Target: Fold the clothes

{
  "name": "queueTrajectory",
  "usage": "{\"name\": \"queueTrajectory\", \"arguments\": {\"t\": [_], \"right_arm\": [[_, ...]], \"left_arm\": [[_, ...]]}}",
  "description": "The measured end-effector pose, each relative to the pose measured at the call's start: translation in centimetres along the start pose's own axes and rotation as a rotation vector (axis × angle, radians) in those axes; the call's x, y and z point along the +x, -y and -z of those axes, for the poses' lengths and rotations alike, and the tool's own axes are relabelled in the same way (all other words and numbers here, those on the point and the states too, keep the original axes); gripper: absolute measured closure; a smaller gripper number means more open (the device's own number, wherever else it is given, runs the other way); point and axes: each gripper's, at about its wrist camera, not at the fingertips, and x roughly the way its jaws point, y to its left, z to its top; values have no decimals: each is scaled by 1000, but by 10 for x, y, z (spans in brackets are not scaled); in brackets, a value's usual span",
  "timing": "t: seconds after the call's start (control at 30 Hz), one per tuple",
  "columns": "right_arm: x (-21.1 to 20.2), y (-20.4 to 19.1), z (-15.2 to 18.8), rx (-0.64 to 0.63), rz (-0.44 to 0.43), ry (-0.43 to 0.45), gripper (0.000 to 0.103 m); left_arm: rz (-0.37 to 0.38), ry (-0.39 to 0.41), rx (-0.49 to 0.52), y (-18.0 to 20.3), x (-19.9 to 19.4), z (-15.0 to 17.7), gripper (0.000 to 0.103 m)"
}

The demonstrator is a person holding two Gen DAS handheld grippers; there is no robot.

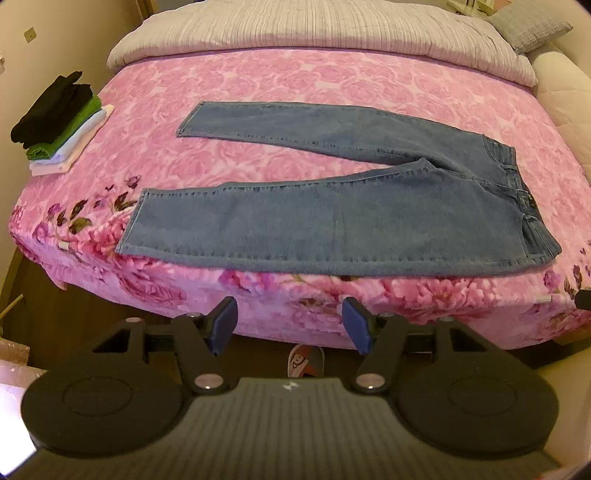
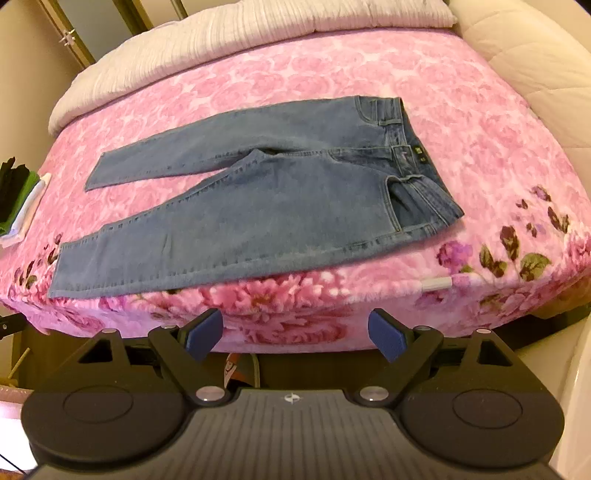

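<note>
A: Start with the biggest thing. What carries the work?

B: A bed [image 1: 258, 85] under a pink rose-print blanket [image 2: 461, 122], with a pale ribbed duvet [image 1: 295, 26] rolled along its far end. The near edge drops off just ahead of both grippers, and dark floor shows below it.

A: And the garment?

B: A pair of blue jeans [image 1: 351, 221] lies flat, legs spread in a V, waistband toward the right, hems toward the left. The near leg runs right along the bed's front edge. Bare blanket lies open beyond the far leg and right of the waistband.

A: What does one view give that the other lacks?

B: The left wrist view shows the whole stack of folded clothes [image 1: 59, 118] at the bed's left corner, black on green on white, well apart from the jeans, plus a grey pillow [image 1: 532, 29] far right. The right wrist view cuts that stack off but shows the waistband opening and front pocket clearly.

A: The fingers?

B: Left gripper [image 1: 290, 325] and right gripper [image 2: 295, 334] both hang before the bed edge, fingers spread wide, holding nothing.
</note>
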Motion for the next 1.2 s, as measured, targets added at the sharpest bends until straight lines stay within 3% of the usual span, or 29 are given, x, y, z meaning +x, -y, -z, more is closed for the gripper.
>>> {"name": "queueTrajectory", "arguments": {"t": [0.77, 1.2], "right_arm": [[-10, -13, -2, -15, -19, 16, 15], [9, -62, -12, -142, -100, -13, 15]], "left_arm": [[-27, -1, -53, -26, -10, 11, 41], [-78, -4, -130, -52, -19, 18, 40]]}}
